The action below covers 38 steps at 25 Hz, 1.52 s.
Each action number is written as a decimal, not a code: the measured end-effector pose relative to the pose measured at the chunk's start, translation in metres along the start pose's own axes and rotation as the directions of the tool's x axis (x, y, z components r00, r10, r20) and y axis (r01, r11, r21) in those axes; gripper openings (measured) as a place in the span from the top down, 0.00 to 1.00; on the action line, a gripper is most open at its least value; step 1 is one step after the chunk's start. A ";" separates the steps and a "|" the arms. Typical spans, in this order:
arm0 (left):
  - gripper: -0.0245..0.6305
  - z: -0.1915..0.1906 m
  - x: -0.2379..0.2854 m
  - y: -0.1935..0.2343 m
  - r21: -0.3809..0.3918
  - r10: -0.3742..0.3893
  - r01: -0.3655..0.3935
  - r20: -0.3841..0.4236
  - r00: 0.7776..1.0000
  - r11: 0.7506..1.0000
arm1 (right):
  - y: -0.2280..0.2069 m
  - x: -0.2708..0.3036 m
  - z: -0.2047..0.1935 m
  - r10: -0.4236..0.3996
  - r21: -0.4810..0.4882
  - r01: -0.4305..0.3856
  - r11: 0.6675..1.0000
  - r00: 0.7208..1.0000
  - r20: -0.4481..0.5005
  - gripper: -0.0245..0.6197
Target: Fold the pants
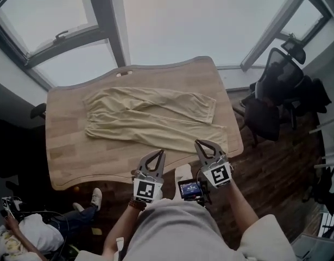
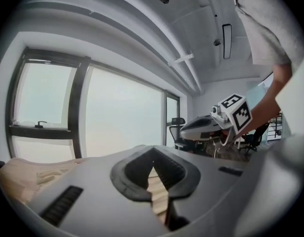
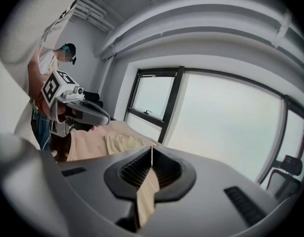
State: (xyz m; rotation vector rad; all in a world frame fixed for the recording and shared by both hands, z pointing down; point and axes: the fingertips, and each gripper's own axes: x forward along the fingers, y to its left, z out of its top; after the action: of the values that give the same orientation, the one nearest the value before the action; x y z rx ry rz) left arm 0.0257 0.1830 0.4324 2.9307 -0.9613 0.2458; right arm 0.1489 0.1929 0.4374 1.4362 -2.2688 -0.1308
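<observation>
On wooden table (image 1: 63, 145), centre: beige pants (image 1: 150, 116) spread flat, waist toward table's left end. Left gripper (image 1: 158, 152) and right gripper (image 1: 199, 143) at table's near edge, jaws together, nothing held. Fabric looks light, limp, likely to sag; pinch waistband and hem corners.

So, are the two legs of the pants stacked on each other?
No, the pants lie flat on the table with both legs side by side.
</observation>
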 end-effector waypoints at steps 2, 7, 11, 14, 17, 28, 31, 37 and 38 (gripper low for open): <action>0.95 -0.005 0.018 -0.001 -0.035 0.009 -0.009 -0.022 1.000 0.999 | -0.021 0.011 -0.029 0.041 -0.007 -0.042 0.999 0.998 -0.042 0.95; 0.95 -0.016 0.071 0.003 0.023 0.036 -0.033 -0.109 0.993 0.999 | -0.083 0.039 -0.125 0.133 -0.052 -0.145 0.988 0.973 -0.189 0.95; 0.95 -0.025 0.115 0.008 0.003 0.058 -0.058 -0.143 0.988 0.998 | -0.113 0.060 -0.214 0.216 -0.070 -0.251 0.966 0.922 -0.321 0.91; 0.95 -0.039 0.145 0.009 -0.004 0.057 -0.059 -0.166 0.984 0.998 | -0.115 0.075 -0.271 0.262 -0.146 -0.350 0.925 0.868 -0.421 0.86; 0.95 -0.044 0.172 0.003 0.006 0.034 -0.034 -0.199 0.979 0.999 | -0.118 0.078 -0.313 0.290 -0.135 -0.400 0.907 0.822 -0.491 0.85; 0.95 -0.062 0.213 -0.006 -0.023 0.033 -0.042 -0.292 0.956 0.999 | -0.108 0.090 -0.364 0.420 -0.137 -0.590 0.795 0.700 -0.578 0.91; 0.95 -0.069 0.213 -0.002 -0.042 0.052 -0.068 -0.304 0.951 0.997 | -0.108 0.090 -0.356 0.503 -0.061 -0.634 0.770 0.664 -0.554 0.93; 0.95 -0.078 0.208 0.006 -0.056 0.087 -0.112 -0.329 0.940 0.992 | -0.160 0.097 -0.279 0.708 0.170 -0.701 0.693 0.616 -0.346 0.94; 0.95 -0.080 0.207 0.007 -0.058 0.093 -0.119 -0.334 0.938 0.991 | -0.178 0.103 -0.269 0.724 0.209 -0.700 0.683 0.613 -0.315 0.94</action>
State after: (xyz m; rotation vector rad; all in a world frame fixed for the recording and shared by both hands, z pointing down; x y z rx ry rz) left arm 0.1755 0.0637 0.5456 2.6500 -1.0466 0.6653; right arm 0.3735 0.0637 0.6550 0.4057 -2.3289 0.4434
